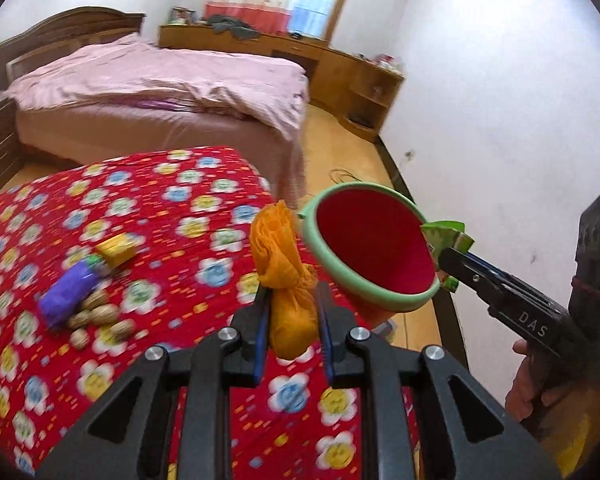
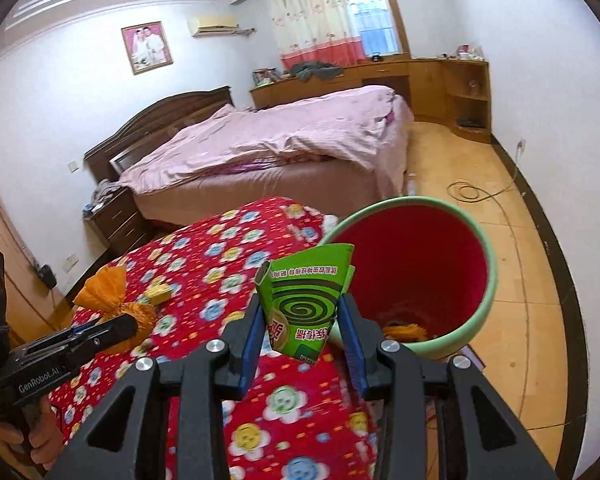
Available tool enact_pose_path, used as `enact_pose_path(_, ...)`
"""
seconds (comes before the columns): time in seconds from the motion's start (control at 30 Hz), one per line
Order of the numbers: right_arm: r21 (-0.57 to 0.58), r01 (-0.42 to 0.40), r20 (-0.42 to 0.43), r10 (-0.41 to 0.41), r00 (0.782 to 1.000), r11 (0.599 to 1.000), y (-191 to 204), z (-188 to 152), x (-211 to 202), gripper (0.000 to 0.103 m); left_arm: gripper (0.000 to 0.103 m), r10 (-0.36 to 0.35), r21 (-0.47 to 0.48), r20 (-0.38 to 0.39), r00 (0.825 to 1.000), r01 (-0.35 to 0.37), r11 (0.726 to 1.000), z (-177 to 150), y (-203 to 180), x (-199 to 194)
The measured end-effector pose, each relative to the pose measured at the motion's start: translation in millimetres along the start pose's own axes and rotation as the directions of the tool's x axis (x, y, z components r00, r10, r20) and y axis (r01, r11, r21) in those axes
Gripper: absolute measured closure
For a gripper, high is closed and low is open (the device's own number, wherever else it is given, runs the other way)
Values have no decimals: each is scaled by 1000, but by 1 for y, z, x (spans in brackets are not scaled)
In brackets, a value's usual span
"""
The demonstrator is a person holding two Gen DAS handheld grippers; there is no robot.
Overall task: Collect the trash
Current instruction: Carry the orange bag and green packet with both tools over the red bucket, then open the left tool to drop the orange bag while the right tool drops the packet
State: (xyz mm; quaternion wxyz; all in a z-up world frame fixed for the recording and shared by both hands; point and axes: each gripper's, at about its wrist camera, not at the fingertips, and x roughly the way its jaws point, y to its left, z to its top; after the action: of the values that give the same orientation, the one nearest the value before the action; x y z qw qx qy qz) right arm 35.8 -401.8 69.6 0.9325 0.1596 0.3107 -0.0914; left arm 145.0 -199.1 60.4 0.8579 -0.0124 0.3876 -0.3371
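Note:
My left gripper (image 1: 290, 312) is shut on a knotted orange bag (image 1: 286, 276) and holds it above the red flowered cloth (image 1: 160, 220), just left of the red bin with a green rim (image 1: 374, 246). My right gripper (image 2: 302, 320) is shut on a green box with a spiral print (image 2: 304, 300), held at the near rim of the bin (image 2: 414, 264). The right gripper also shows in the left wrist view (image 1: 446, 262), the left one with the orange bag in the right wrist view (image 2: 112, 326). Something orange lies at the bin's bottom.
On the cloth at the left lie a purple wrapper (image 1: 68, 294), a yellow box (image 1: 116, 250) and several peanuts (image 1: 100, 316). A pink bed (image 1: 160, 84) stands behind, wooden cabinets (image 1: 340, 68) along the far wall, and a cable (image 2: 466, 192) on the wood floor.

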Motion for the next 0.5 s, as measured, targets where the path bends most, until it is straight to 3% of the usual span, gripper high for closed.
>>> enact_pose_path(0.27, 56, 59, -18, -58, 998, 997, -52, 14, 23, 64, 83, -66, 53, -61, 996, 70, 996, 24, -39, 71)
enact_pose_path(0.5, 115, 80, -69, -73, 995, 990, -97, 15, 56, 64, 82, -70, 80, -119, 990, 79, 994, 30, -61, 122)
